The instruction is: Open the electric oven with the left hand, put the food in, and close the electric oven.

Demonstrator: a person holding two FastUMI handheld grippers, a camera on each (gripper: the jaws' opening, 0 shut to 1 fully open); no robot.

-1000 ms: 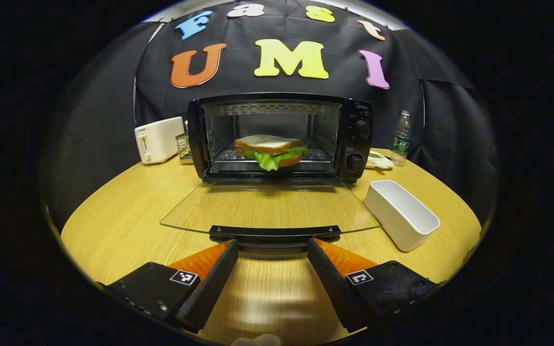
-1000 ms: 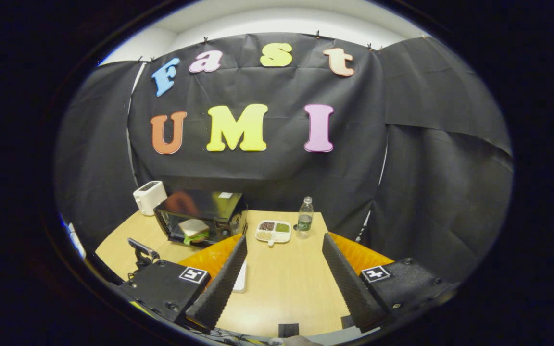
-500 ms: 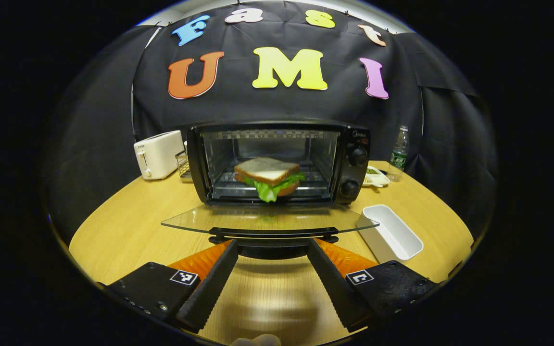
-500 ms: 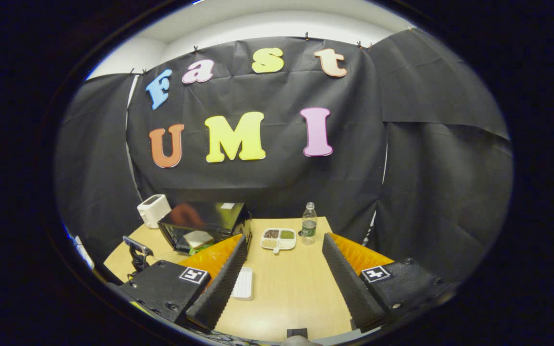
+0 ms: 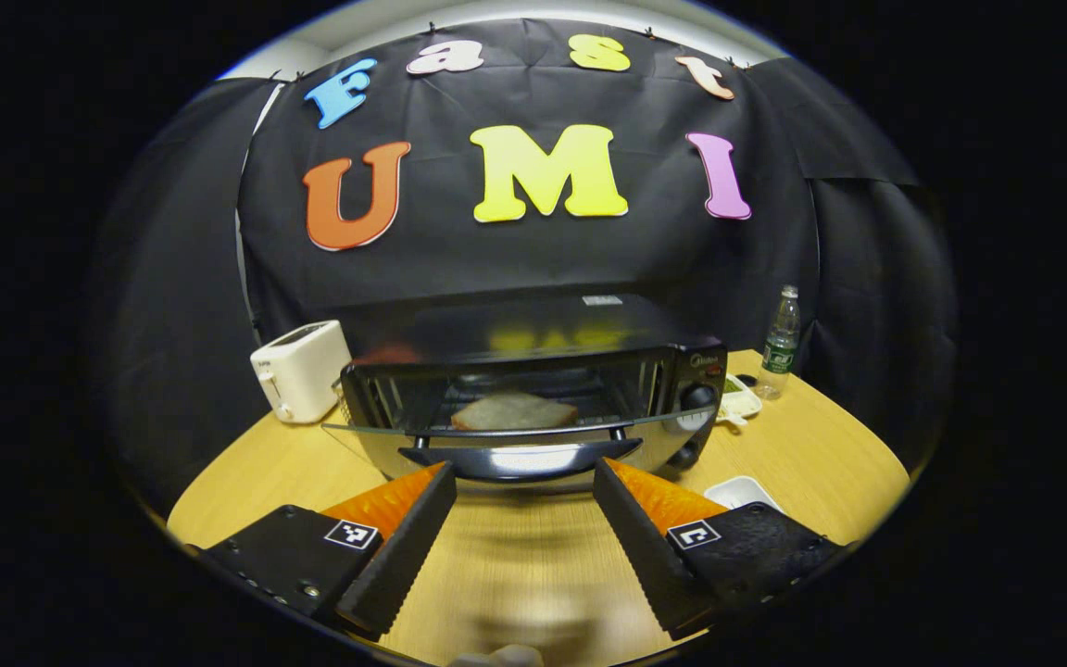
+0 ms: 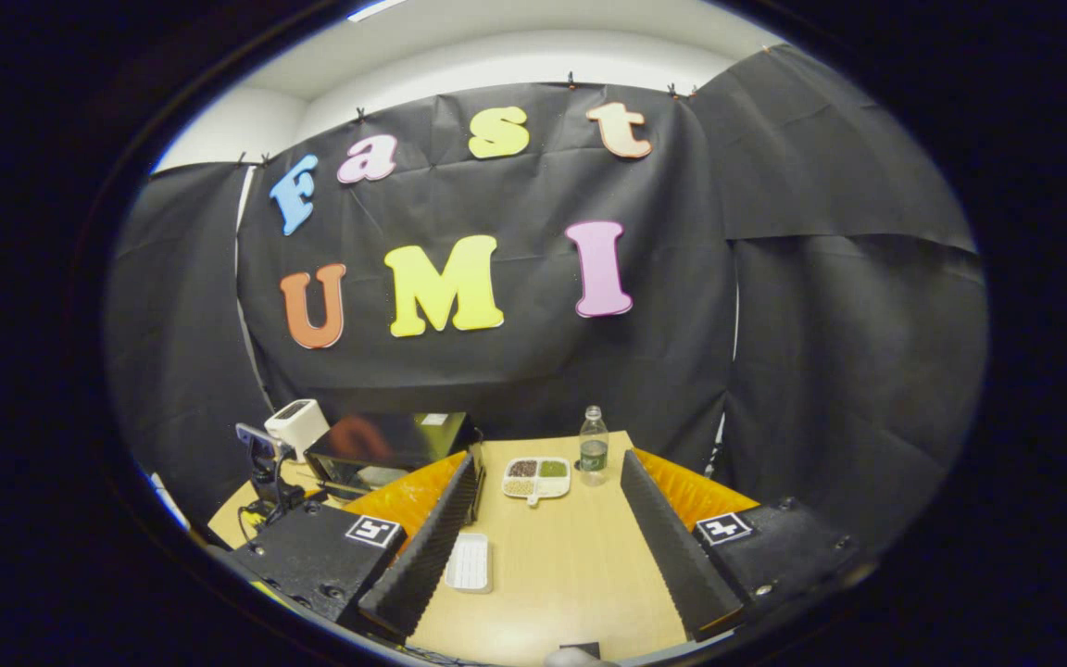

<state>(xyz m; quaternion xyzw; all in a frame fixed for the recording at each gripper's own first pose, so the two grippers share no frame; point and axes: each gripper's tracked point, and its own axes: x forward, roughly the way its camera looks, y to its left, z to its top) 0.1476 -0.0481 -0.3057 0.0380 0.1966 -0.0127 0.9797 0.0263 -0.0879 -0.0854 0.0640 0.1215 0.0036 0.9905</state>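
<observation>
The black electric oven (image 5: 533,333) stands at the middle of the round wooden table (image 5: 246,463). Its glass door (image 5: 376,443) is tilted up, roughly half shut. The door's black handle (image 5: 520,459) lies right at the tips of my left gripper (image 5: 524,472), whose jaws are wide apart and press on nothing. Through the gap above the door I see the sandwich (image 5: 513,410) on the rack inside. My right gripper (image 6: 549,460) hangs high over the table's right side, open and empty, with the oven (image 6: 385,440) to its left.
A white toaster (image 5: 300,369) stands left of the oven. A water bottle (image 5: 780,343) and a divided snack dish (image 5: 737,400) sit to its right. A white rectangular tray (image 5: 743,491) lies near the right front, also seen as the tray (image 6: 471,562) below the right gripper.
The oven door has swung up from lying flat to about half shut, with the left gripper rising along with its handle. The right gripper has risen a little.
</observation>
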